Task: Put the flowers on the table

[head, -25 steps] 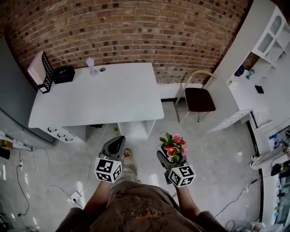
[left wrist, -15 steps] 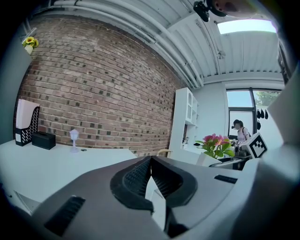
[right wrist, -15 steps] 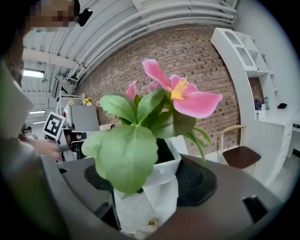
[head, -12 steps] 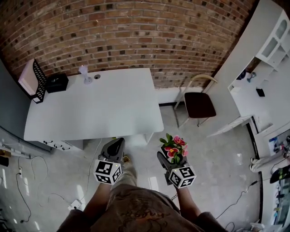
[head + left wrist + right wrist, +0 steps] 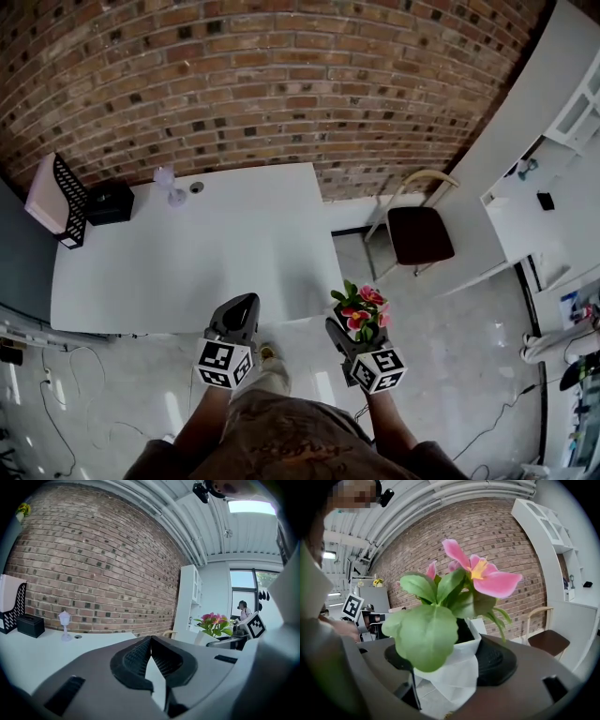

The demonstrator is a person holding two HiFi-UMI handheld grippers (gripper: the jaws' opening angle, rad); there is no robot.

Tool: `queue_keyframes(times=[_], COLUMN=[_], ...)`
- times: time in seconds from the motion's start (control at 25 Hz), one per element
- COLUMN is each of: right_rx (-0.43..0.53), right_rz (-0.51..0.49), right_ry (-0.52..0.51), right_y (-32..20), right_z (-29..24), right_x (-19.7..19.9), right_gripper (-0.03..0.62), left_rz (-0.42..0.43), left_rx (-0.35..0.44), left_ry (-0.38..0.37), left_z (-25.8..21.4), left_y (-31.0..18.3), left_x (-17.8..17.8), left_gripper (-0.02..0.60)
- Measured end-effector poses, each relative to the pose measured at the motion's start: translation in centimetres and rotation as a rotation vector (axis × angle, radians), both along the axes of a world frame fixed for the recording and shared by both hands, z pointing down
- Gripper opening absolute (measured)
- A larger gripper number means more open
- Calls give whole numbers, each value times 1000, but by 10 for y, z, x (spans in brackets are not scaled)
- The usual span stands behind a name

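Jaws of the right gripper [image 5: 345,330] stand wide and are clenched on the white pot [image 5: 454,667] of the flowers [image 5: 480,573], one dark pad on each side of it. Pink blooms and broad green leaves rise upright above the jaws and fill most of the right gripper view. The pot is carried in the air, just off the near right corner of the white table [image 5: 234,244], not on it.

Beside it, on the person's other side, the left gripper [image 5: 150,641] is closed with nothing in it; its ribbed pads meet at the tips. Each gripper bears a marker cube at its rear, the left one [image 5: 225,364] and the right one [image 5: 379,369], with the person's forearms behind them. The left gripper's tip reaches about the near edge of the table in the head view.

Ahead of both grippers lies the tabletop, bare over its near part. At its far side, ahead and to the left of the left gripper, stand a small clear lamp-shaped ornament [image 5: 169,186], a black box [image 5: 110,202] and, further left, a black mesh file holder [image 5: 58,202] with pale sheets in it. Beyond the table is a brick wall [image 5: 281,84]. Ahead and to the right of the right gripper stands a chair [image 5: 417,230] with a dark seat, and past it white shelving [image 5: 562,141]. Cables trail over the pale floor [image 5: 56,394] to the left of the left gripper.
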State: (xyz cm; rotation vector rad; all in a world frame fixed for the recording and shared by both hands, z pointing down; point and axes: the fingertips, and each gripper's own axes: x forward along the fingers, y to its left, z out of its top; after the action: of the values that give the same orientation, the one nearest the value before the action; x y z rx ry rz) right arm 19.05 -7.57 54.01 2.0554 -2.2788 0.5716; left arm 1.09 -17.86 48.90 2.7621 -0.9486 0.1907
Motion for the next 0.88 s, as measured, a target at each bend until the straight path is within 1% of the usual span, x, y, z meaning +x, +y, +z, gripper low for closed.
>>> queue_keyframes(times=[0.2,0.4,0.64,0.88], right_rx=[10,16,10,8], right_rz=[-7,0,-2,-36], right_ry=[8,15,26,24], right_y=[-57,-100,-138,-169], right_z=[-7,-14,-18,-15], right_x=[6,13,23,30], right_gripper=[354,354,354,354], left_rz=[3,16,29,-10], left_rx=[-4,-1,-5,-11], left_ry=[0,7,16,12], left_z=[-5,-10,-13,-7], left_y=[-52,-98,-134,-160], left_x=[5,15,29,30], left_gripper=[21,21,21,21])
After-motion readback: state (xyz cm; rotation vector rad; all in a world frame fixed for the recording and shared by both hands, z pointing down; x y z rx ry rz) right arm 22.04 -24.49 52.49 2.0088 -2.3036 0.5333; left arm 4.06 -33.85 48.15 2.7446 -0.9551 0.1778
